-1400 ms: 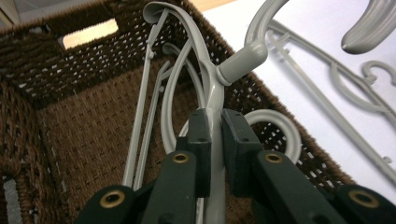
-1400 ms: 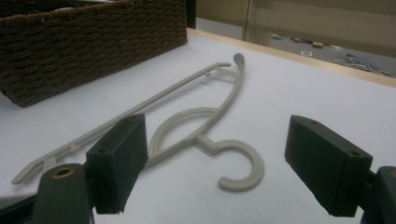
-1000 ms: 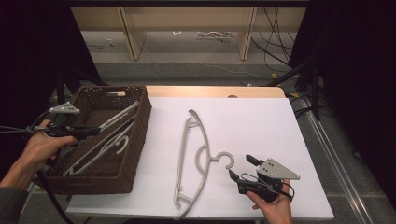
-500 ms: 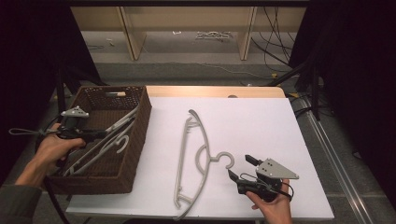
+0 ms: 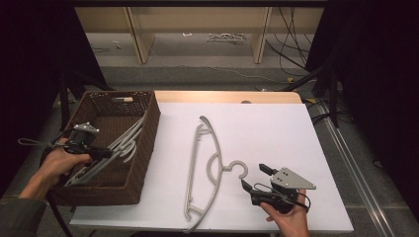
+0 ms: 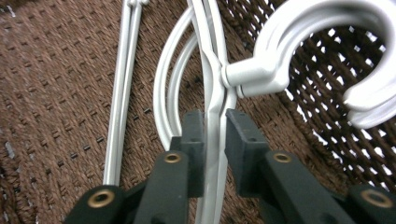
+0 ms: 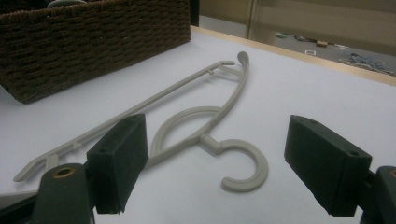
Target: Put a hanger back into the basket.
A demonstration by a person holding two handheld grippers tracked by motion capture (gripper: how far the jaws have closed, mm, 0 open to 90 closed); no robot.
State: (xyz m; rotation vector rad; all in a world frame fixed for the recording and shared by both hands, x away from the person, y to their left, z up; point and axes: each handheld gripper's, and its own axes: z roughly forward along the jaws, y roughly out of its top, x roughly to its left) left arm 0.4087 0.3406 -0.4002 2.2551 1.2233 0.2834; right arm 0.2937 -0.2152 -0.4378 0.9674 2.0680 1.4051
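Your left claw (image 5: 106,153) sits low inside the brown wicker basket (image 5: 146,148) at the left of the white desk (image 5: 276,128). Its jaws have just been opening a little. In the left gripper view, the thin neck of a pale grey hanger (image 6: 212,100) runs between them: one pad touches it and the other stands just off, so the grip is released. That hanger lies on others in the basket, its hook (image 6: 327,51) curling toward the woven wall.

Your right claw (image 5: 253,177) rests near the front edge of the desk, jaws spread wide and grasping nothing. Another grey hanger (image 5: 210,168) lies flat on the desk just beside it, hook pointing toward the claw.
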